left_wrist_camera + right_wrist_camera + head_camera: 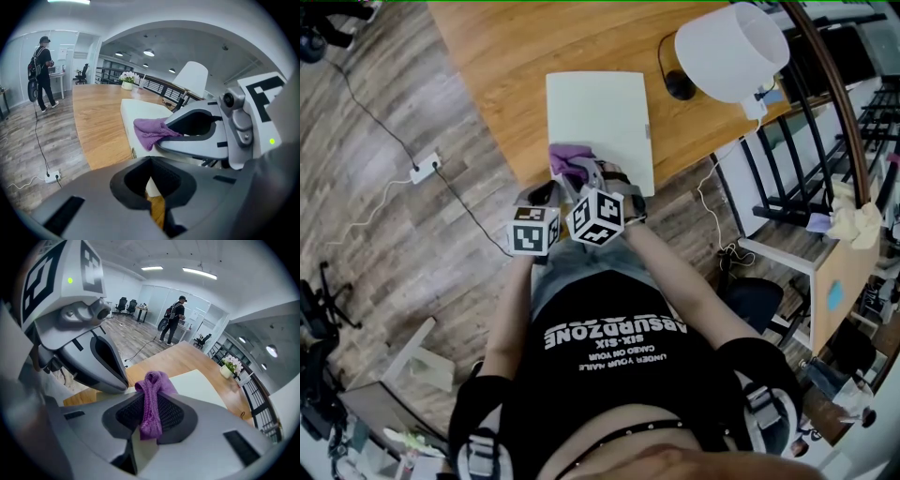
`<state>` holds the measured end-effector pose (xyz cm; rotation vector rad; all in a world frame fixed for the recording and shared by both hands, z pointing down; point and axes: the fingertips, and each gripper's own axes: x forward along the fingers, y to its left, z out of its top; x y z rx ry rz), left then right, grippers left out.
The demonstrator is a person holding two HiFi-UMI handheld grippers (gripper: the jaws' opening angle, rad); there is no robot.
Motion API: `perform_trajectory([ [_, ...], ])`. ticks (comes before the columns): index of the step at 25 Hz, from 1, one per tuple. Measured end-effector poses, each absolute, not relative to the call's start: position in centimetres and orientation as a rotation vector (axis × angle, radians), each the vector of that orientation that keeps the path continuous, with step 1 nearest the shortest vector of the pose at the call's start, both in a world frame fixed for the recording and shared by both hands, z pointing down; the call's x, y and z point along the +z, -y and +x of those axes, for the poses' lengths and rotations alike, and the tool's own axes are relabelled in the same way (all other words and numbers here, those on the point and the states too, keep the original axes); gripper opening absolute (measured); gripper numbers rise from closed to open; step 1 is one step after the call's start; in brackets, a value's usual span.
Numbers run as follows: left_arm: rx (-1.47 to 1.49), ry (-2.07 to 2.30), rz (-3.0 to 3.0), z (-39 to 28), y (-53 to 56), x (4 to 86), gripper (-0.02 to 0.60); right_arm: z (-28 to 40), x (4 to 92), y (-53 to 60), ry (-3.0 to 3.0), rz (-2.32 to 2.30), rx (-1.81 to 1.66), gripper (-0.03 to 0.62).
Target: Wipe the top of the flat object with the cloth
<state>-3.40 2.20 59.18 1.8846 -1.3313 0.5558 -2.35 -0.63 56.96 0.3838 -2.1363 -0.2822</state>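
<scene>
Your right gripper (149, 423) is clamped on the bunched purple cloth (152, 397), likely so it drags firmly across the flat object (598, 117) at the table's (502, 56) near edge. Your left gripper (152, 199), closed on nothing, waits just beside it.

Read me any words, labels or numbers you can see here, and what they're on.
"ABSURDZONE": shirt, upside down in head view.
"SIX-SIX": shirt, next line.
Two smaller shirt lines: too small to read.
Marker cubes: patterns only, no text.
</scene>
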Motion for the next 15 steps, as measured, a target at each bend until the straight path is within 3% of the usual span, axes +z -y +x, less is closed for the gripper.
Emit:
perform_trajectory([
  [15,0.621,1.347,1.874,-3.6,-2.2,59.2,0.017,0.8,57.0,1.5,2.117,0.447,-0.230,0.086],
])
